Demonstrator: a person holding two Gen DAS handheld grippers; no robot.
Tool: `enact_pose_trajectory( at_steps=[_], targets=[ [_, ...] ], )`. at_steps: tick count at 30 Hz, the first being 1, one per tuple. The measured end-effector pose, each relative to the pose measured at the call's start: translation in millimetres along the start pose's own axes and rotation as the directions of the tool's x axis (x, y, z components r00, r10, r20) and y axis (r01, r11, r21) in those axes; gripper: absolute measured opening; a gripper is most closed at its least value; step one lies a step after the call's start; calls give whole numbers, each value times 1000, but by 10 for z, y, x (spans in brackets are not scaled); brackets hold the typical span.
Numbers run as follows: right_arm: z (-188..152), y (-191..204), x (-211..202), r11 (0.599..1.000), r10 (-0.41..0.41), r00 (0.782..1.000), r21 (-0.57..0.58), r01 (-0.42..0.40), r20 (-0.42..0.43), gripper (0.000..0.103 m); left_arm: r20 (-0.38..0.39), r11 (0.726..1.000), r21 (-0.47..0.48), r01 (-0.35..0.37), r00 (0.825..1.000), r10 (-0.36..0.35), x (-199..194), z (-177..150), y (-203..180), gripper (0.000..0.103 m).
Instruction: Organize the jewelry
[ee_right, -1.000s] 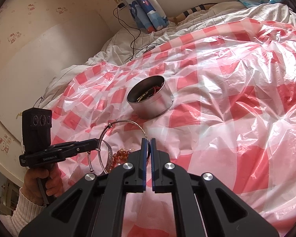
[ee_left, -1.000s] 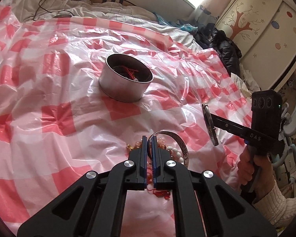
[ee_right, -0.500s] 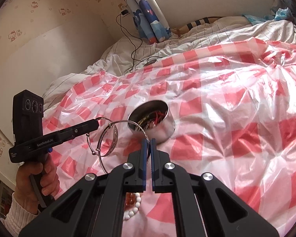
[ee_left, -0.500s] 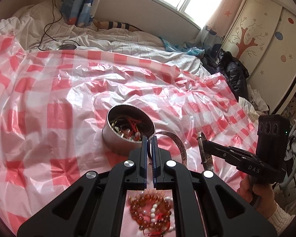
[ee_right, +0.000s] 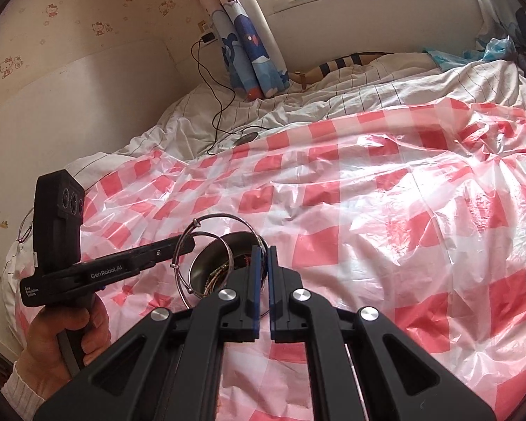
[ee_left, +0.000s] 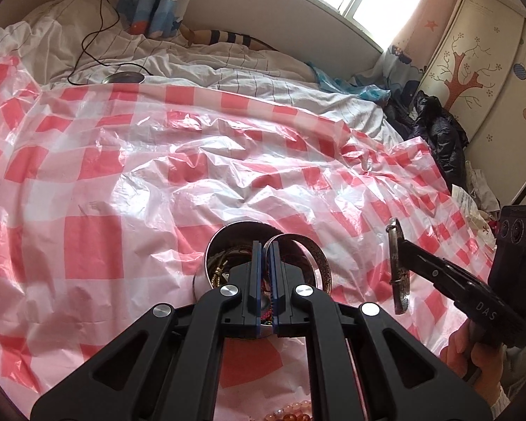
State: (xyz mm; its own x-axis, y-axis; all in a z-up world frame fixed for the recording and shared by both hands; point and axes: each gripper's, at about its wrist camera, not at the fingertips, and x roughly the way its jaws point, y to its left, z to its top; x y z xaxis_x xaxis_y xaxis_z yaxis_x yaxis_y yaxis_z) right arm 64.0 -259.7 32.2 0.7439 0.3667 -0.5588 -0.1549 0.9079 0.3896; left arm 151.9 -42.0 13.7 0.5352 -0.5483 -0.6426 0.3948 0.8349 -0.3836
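A round metal tin [ee_left: 207, 270] with jewelry inside stands on the red-checked plastic sheet [ee_left: 157, 175]; it also shows in the right wrist view [ee_right: 207, 266]. My left gripper [ee_left: 265, 249] is shut on a wide silver bangle [ee_left: 319, 263] and holds it right over the tin; it appears in the right wrist view [ee_right: 189, 245] too. My right gripper [ee_right: 262, 252] is shut on a thin silver bangle [ee_right: 228, 217] beside the tin; from the left wrist view the gripper [ee_left: 403, 245] holds this bangle [ee_left: 398, 270] edge-on.
Amber and white beads [ee_left: 291, 408] lie on the sheet below my left gripper. White bedding [ee_left: 228, 77], a black cable [ee_left: 94, 35] and a small metal lid [ee_left: 122, 78] lie behind. A wardrobe [ee_left: 491, 70] and dark clothes [ee_left: 435, 129] stand at right.
Both grippers have lifted their bangles off the bead pile and moved forward to the tin. The tin now sits just under the fingertips.
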Motion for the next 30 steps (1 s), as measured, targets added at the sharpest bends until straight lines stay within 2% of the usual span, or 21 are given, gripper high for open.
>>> enact_pose_trajectory(
  at_steps=[3,8,12,13,15,17,19,24,28,30],
  targets=[
    [3,1,2,1000,1,1000,2,-1,2,4,-9,999,22,-37,999,38,99,-24,-19,3],
    [-8,10,66,1000,-4,1000,-1,4,-15,4,-13,989,60,-138,990,139,255,-64,8,4],
    [-31,23,118,1000,-7,1000,-7,7,-28,4,-61,987,66,-144,987,148,349,-70,28,6],
    [-38,27,134,1000,-11,999,-11,10,-33,4,-68,989,63,-137,988,141,342,-63,29,9],
    [-44,47,168,999,-26,999,-28,25,-42,4,-69,991,43,-127,989,130,270,-31,49,22],
    [-40,79,215,998,-44,998,-51,41,-53,4,-39,995,1,-103,994,103,115,10,90,41],
    [-30,143,296,994,-70,995,-90,64,-68,4,-4,991,-33,-131,991,131,-70,44,159,54],
    [6,420,578,975,-115,989,-202,94,-96,4,52,979,-156,-134,988,143,-524,-54,424,60],
    [32,600,898,947,-185,975,-288,145,-119,4,86,972,-206,-111,988,131,-708,-129,510,65],
    [3,624,1044,932,-223,965,-321,169,-141,4,77,975,-199,-100,990,118,-691,-123,502,66]
  ],
)
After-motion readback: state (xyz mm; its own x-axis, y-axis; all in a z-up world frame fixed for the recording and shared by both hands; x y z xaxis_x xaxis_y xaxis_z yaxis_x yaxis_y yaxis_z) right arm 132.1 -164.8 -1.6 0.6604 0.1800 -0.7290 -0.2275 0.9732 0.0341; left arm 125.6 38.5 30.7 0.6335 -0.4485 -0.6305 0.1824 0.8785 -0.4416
